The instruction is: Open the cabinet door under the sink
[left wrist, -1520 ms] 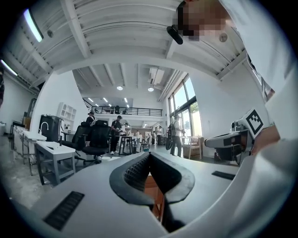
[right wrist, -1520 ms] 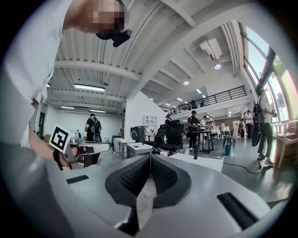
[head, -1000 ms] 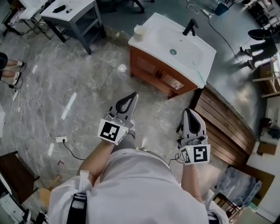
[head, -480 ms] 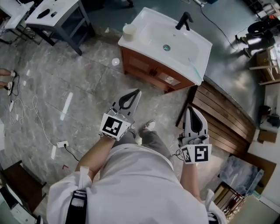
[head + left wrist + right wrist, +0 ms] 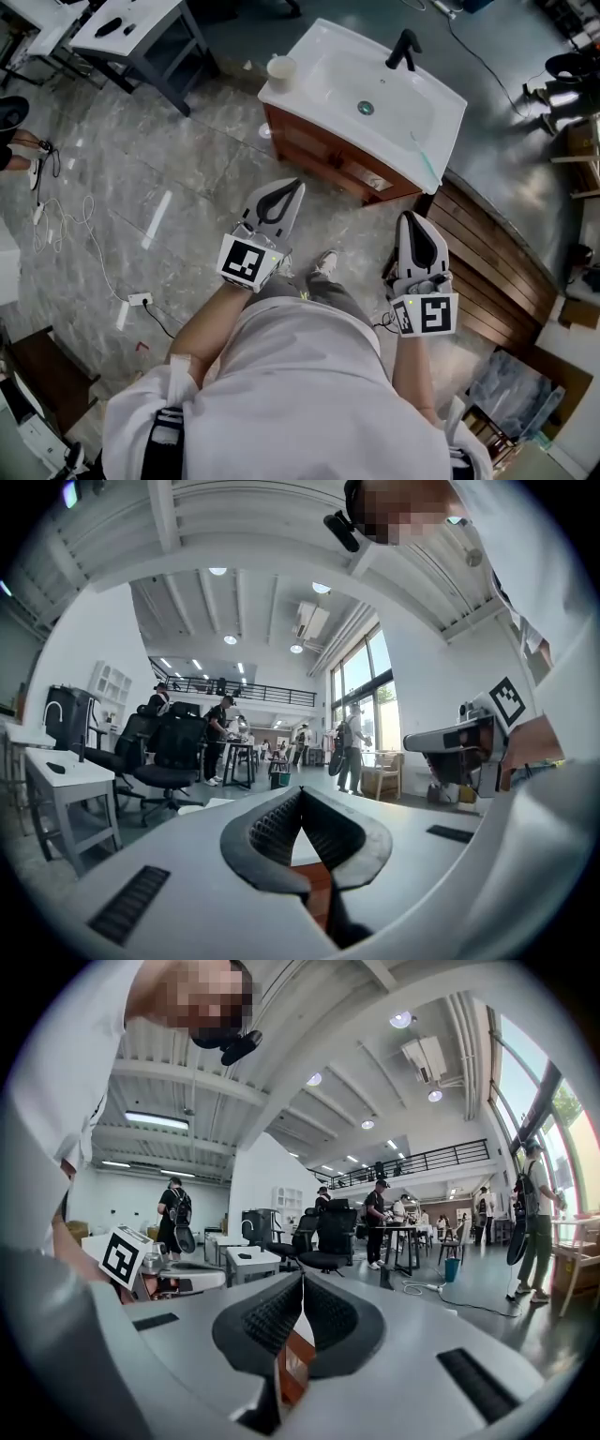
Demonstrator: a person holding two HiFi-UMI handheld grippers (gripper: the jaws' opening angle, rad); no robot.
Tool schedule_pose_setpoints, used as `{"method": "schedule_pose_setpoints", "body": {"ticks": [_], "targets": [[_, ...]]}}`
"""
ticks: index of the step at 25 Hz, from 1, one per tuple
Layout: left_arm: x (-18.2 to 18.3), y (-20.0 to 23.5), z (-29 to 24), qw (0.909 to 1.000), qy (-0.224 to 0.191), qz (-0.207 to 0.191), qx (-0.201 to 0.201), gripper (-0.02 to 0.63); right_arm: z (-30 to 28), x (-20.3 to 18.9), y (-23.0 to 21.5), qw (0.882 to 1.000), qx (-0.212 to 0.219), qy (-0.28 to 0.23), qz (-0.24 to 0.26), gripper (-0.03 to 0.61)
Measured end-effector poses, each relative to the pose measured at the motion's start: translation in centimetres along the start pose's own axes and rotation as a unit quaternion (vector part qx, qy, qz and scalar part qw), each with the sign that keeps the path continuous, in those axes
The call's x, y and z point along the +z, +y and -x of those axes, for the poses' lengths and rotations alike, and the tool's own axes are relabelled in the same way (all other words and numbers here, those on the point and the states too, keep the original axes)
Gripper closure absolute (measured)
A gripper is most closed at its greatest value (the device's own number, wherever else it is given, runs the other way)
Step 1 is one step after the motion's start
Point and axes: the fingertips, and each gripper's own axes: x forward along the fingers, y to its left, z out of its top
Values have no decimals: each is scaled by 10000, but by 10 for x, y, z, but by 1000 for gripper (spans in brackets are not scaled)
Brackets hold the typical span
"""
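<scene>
Your left gripper and right gripper both have jaws pressed together, pinching nothing. The cabinet door under the sink sits closed, ahead and well apart. Arrive without spreading them and you'll likely knock the door, not catch it.

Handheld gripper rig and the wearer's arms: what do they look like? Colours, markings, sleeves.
Both alike: left gripper and right gripper have pale grey tongs lined with black ribbed pads, plus a white cube with a black square marker behind. The wearer has a white short-sleeved shirt.
</scene>
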Motion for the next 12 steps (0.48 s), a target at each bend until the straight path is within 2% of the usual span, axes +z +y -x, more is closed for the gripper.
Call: {"method": "schedule_pose_setpoints", "body": {"ticks": [6, 12], "targets": [[-25, 13, -26, 9996, 96, -28, 253, 601, -31, -35, -22, 9992, 270, 242, -147, 546], [-81, 25, -56, 9988, 368, -145, 287, 601, -69, -95, -28, 9960, 592, 641, -211, 546]]}}
